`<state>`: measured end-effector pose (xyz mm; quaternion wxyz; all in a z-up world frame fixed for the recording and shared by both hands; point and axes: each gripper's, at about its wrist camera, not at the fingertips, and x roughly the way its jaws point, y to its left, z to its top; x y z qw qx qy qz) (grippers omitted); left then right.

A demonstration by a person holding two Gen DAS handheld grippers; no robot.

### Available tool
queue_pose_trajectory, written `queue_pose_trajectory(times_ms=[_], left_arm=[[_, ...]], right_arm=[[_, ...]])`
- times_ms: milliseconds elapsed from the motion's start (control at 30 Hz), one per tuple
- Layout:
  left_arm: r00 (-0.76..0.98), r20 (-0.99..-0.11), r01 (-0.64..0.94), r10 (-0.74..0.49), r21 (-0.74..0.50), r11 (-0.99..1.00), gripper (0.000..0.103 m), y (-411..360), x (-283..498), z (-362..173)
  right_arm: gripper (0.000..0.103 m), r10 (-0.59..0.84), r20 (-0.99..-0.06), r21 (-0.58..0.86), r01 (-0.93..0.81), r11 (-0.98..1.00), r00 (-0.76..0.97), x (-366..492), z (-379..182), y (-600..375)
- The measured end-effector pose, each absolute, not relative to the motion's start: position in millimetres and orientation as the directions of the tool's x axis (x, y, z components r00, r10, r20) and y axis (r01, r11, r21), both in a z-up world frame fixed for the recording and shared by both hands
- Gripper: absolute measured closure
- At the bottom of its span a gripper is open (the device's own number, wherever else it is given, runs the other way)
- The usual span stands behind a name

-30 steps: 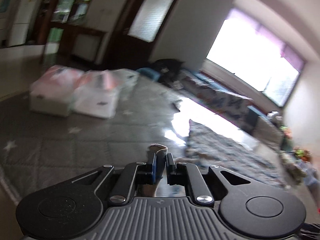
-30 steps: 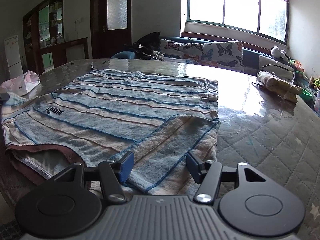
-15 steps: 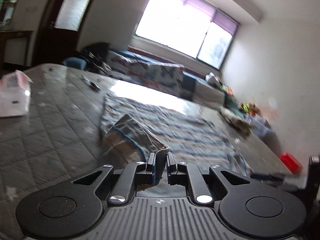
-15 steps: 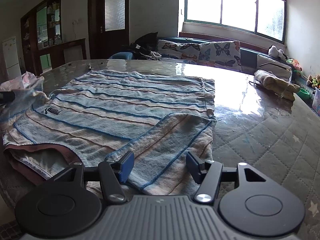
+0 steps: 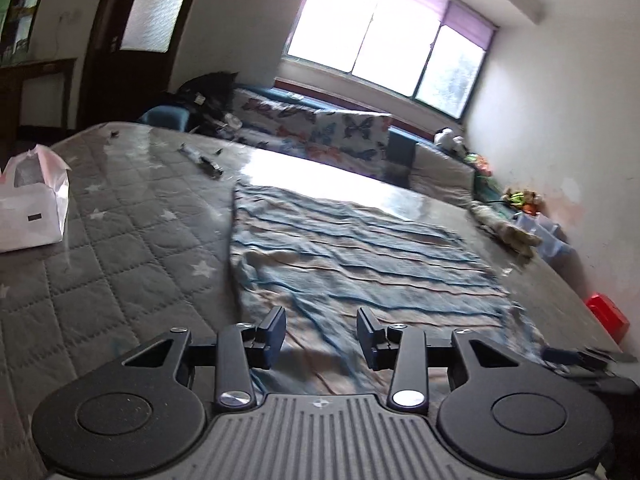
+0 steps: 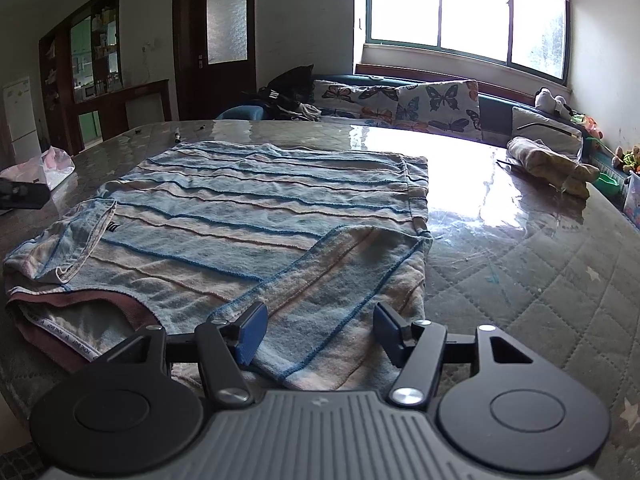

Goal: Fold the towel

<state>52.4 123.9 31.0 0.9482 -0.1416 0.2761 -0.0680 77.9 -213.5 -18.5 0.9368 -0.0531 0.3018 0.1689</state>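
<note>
Daylight from a wide window (image 6: 468, 12) is thrown across a glossy quilted counter (image 6: 532, 240), on which a blue-and-pink striped towel (image 6: 248, 216) is spread, its near right corner and left edge turned back over the top layer. Over the towel's near edge the right gripper (image 6: 317, 330) is held with its jaws parted and nothing between them. At the towel's left side the left gripper (image 5: 321, 334) is likewise seen with jaws apart and empty. A white bag (image 5: 30, 208) is set well apart on the counter, and butterfly-print cushions (image 6: 420, 104) are seen beyond.
</note>
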Motion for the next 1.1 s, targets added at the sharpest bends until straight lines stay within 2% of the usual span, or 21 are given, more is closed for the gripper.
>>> queue_pose_trajectory(times_ms=[100,367,633,1000,1100], left_arm=[[0.824,-0.529,0.037,-0.204,-0.308,0.951,0.066,126,66,23],[0.783,-0.591,0.002,-0.194,-0.309,0.951,0.066,131,102,3],[0.787,-0.586,0.075,-0.195,-0.222,0.972,0.063,114,76,7],[0.796,-0.577,0.206,-0.184,-0.028,0.978,0.047,78,21,1],[0.794,-0.578,0.224,-0.188,-0.009,0.975,0.047,73,13,2]], right_arm=[[0.042,0.285,-0.583,0.006,-0.346,0.938,0.761,78,-18,-213],[0.039,0.287,-0.583,0.012,-0.345,0.939,0.76,79,-19,-214],[0.039,0.288,-0.581,0.013,-0.345,0.938,0.761,79,-19,-215],[0.038,0.282,-0.583,0.007,-0.342,0.94,0.762,77,-19,-215],[0.037,0.282,-0.582,0.007,-0.342,0.94,0.763,77,-18,-215]])
